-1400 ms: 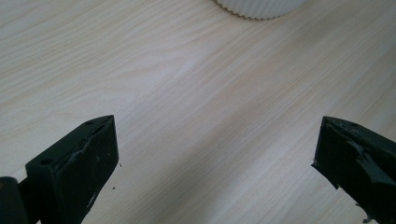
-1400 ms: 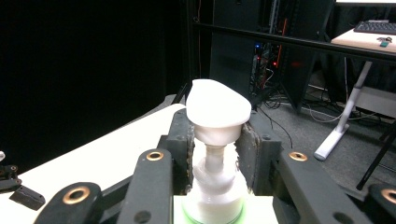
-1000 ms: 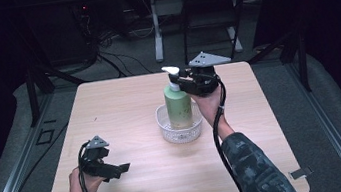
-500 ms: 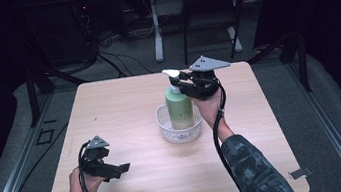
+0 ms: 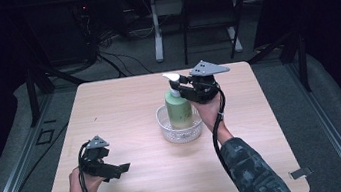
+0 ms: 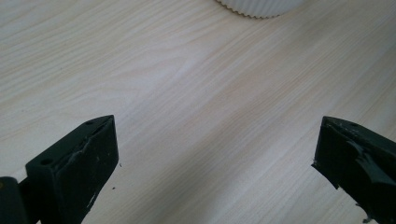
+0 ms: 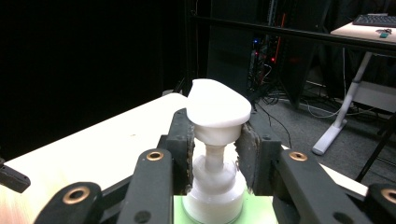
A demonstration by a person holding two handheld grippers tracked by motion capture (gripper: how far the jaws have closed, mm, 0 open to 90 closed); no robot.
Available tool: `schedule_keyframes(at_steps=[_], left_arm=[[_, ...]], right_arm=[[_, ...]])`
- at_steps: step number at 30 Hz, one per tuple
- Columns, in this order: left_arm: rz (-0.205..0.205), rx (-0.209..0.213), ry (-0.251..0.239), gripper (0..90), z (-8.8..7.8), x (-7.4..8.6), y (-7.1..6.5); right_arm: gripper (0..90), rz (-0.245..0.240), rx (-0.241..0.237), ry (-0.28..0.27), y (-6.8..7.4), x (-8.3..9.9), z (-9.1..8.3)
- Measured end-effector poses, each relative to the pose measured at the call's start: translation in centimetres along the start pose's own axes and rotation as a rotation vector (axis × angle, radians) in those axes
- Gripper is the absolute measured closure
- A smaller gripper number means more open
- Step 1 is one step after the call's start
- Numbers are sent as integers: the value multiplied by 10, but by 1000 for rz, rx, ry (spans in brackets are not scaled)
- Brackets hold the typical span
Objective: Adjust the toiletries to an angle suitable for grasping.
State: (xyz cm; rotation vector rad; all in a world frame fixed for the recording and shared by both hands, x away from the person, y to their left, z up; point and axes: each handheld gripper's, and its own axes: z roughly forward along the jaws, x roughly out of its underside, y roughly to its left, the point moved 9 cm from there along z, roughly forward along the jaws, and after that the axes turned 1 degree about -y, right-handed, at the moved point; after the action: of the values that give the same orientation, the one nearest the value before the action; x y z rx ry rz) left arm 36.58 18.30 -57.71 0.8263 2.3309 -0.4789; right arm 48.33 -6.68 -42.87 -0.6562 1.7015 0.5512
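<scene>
Pale green plastic is what we've got our eye on here: the soap bottle (image 5: 179,112) stands upright inside the white ribbed basket (image 5: 181,131), which sits around the middle of the wooden table (image 5: 124,107). Our right gripper (image 5: 184,85) is up at the top of that bottle, and in the right gripper view its jaws are clenched on the neck just under the white pump head (image 7: 217,108), one black pad pressed in on each side. So the grab looks done. What we can't tell is whether the bottle is on its way into the basket or about to be lifted out of it; from the high view its base seems to sit down inside the rim, but the bottom is hidden by the basket wall. Either way, what's left is probably letting go or pulling straight up. Our left gripper (image 5: 118,169) is well apart from the basket, toward the near left corner of the table, resting low with its jaws spread wide and nothing between them, just bare wood, with the basket's edge (image 6: 258,8) showing at the top of the left gripper view. Nothing else sits on the table near the basket, so the way is clear; the only thing that could snag is the basket rim if the bottle tilts. Beyond the table there's dark floor, cables and some stand legs (image 5: 156,32).
</scene>
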Motion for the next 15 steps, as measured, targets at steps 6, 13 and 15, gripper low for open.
schedule_keyframes(at_steps=[6,13,15], left_arm=[[-3,-1,-3,0,0,0,0],[-2,-2,-2,0,0,0,0],[-3,-2,-3,0,0,0,0]], right_arm=[[677,-1,1,1,0,6,-1],[677,0,1,-7,-1,7,-4],[677,2,-6,-12,0,8,-5]])
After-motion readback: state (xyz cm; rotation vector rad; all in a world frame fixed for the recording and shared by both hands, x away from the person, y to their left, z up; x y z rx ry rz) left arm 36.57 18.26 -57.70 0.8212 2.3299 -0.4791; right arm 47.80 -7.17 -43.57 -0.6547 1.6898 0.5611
